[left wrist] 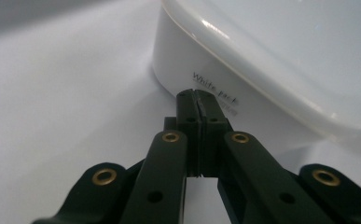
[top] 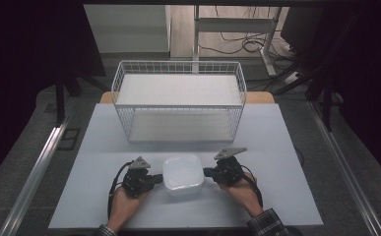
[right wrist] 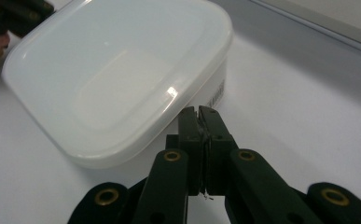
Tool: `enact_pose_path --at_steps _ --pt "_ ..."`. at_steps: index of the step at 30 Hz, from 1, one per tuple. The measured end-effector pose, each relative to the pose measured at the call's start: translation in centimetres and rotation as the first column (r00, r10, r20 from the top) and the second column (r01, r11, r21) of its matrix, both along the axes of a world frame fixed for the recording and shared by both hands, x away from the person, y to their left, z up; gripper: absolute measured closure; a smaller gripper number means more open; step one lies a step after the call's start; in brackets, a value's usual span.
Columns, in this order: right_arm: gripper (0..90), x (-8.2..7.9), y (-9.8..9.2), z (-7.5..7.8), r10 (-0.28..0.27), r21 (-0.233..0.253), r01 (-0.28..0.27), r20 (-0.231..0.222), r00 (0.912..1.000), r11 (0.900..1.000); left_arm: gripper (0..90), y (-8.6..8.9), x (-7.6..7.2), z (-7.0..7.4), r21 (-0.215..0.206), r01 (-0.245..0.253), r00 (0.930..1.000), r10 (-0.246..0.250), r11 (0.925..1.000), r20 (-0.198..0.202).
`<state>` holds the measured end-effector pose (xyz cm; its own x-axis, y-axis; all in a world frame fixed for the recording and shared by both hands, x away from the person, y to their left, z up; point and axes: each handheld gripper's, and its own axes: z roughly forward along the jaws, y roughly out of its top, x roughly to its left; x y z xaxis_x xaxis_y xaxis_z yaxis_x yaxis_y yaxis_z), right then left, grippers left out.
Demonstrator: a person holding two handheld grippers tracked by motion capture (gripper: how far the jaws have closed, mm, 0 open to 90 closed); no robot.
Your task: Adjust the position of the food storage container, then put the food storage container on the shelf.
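A white lidded plastic container [top: 182, 172] sits on the near middle of the bench [top: 276, 147], in front of a white wire basket [top: 178, 101] with 2 tiers. The left gripper [top: 157, 179] lies at the container's left side, its fingers [left wrist: 187, 109] clenched together, tips at the wall. The right gripper [top: 207, 172] lies at its right side, fingers [right wrist: 190, 126] likewise pressed together, grasping nothing.

Two grippers flank a white lidded container [top: 182, 172] near the worktop's [top: 276, 128] front edge.
The left gripper [top: 154, 179] touches its left side, the right gripper [top: 207, 172] its right; a white wire basket [top: 179, 100] stands by the back edge.
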<state>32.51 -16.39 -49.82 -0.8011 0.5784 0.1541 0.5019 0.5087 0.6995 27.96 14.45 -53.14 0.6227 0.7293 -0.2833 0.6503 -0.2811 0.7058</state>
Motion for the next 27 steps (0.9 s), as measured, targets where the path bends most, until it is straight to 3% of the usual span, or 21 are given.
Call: enact_pose_path --at_steps 9,11,13,16,20,24,27 --pt "86.9 -1.9 -0.3 0.0 -0.027 -0.03 0.027 0.021 0.9994 0.999 89.0 -0.2 0.4 0.3 -0.011 0.021 0.9997 -0.021 0.9997 0.015" --pt "82.5 -2.3 -0.4 0.1 -0.034 -0.047 0.035 0.034 0.9989 0.998 87.5 0.3 0.2 0.8 -0.01 0.013 0.9995 -0.013 0.9999 0.028" --pt "79.8 -2.8 -1.1 0.5 -0.065 -0.075 0.072 0.093 0.9935 0.995 76.7 1.1 -0.6 1.4 0.019 -0.007 0.9982 0.005 0.9998 0.06" --pt "71.0 -3.2 -2.1 0.8 -0.081 -0.047 0.087 0.108 0.9908 0.995 60.7 2.3 -1.6 1.6 0.021 -0.01 0.9976 0.008 0.9997 0.068" --pt "48.6 -3.5 -3.2 0.6 -0.105 -0.038 0.11 0.113 0.9881 0.993 34.0 3.5 -2.4 1.3 0.031 -0.014 0.998 0.012 0.9994 0.062" --pt "27.1 -3.5 -3.8 0.2 -0.116 -0.04 0.122 0.124 0.9854 0.992 18.7 4.2 -2.2 1.2 -0.026 -0.018 0.9979 0.019 0.9995 0.062" --pt "16.6 -3.3 -3.8 0.1 -0.126 -0.022 0.13 0.135 0.9828 0.991 8.5 4.1 -2.2 1.1 -0.029 -0.011 0.9972 0.013 0.9995 0.073"
